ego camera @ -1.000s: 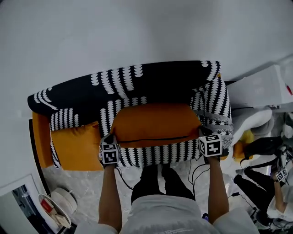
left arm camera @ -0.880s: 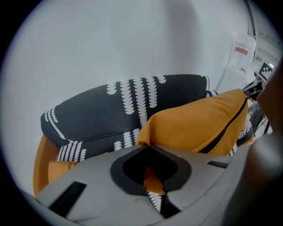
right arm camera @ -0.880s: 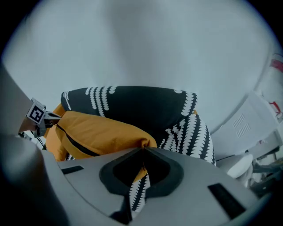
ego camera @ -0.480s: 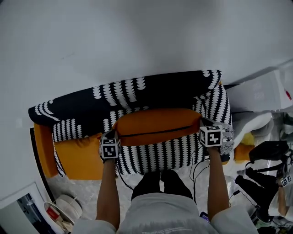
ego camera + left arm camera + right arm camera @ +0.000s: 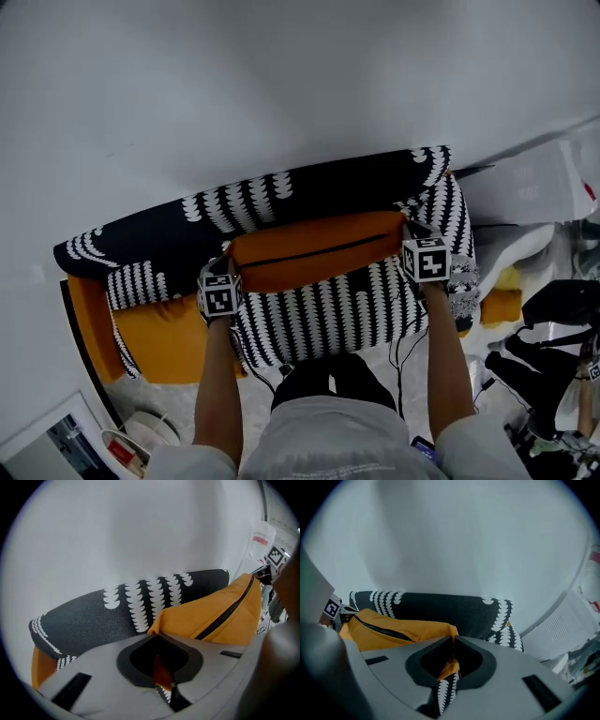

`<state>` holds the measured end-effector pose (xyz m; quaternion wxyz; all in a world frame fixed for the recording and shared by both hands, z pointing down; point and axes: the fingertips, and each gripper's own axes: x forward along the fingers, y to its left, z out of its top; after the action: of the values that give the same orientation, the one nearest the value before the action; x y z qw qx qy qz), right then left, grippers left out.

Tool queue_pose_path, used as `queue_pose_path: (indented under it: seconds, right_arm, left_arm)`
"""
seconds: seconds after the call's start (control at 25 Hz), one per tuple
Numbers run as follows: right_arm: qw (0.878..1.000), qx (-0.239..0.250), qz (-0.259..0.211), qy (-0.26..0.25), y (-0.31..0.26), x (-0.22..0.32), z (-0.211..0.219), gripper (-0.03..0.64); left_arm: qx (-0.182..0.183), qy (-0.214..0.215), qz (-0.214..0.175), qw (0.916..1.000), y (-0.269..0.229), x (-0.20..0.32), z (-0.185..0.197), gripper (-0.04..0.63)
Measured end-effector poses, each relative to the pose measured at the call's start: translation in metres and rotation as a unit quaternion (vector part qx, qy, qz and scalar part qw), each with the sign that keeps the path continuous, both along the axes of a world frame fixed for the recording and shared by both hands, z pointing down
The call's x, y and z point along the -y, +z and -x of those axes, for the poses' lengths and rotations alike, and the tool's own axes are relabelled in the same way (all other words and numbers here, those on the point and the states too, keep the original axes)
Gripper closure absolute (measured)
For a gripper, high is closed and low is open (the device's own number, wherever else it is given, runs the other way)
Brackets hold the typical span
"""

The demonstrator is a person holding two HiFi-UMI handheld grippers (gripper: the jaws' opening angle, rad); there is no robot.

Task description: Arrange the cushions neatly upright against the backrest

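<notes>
Left gripper (image 5: 158, 638) jaws are closed down narrow on a corner of the cushion (image 5: 220, 613), with orange and patterned fabric pinched between them. Right gripper (image 5: 452, 644) jaws are clamped the same way on the opposite corner; orange fabric and black-and-white print are seen in the gap. In the head view the cushion is held stretched between both grippers, the left one at its 9 o'clock and the right one at its 3 o'clock. The orange edge with the dark zip line is turned toward 12 o'clock; the patterned face is turned toward the person. The backrest (image 5: 309, 183), black with white print, is seen just at the cushion's 12 o'clock; contact cannot be told. An orange seat pad (image 5: 159, 328) is seen at 8 o'clock. A pale wall (image 5: 281, 75) is seen beyond the backrest.
</notes>
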<state>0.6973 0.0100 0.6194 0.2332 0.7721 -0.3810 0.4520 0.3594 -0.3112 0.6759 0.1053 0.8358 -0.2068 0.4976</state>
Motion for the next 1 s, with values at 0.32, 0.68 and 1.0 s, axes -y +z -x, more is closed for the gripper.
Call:
queue_pose_path:
  seconds: [0.32, 0.68, 1.0]
  right_arm:
    - [0.999, -0.024, 0.014, -0.027, 0.003, 0.034, -0.029, 0.604]
    - [0.998, -0.028, -0.007, -0.049, -0.018, 0.057, -0.04, 0.522]
    - [0.997, -0.055, -0.038, -0.047, -0.061, 0.034, -0.022, 0.522]
  left_arm:
    - [-0.016, -0.014, 0.007, 0.9998, 0.004, 0.034, -0.025, 0.564]
    - [-0.113, -0.084, -0.017, 0.9899, -0.032, 0.073, -0.038, 0.535]
    - [-0.147, -0.092, -0.073, 0.9821, -0.077, 0.071, -0.02, 0.535]
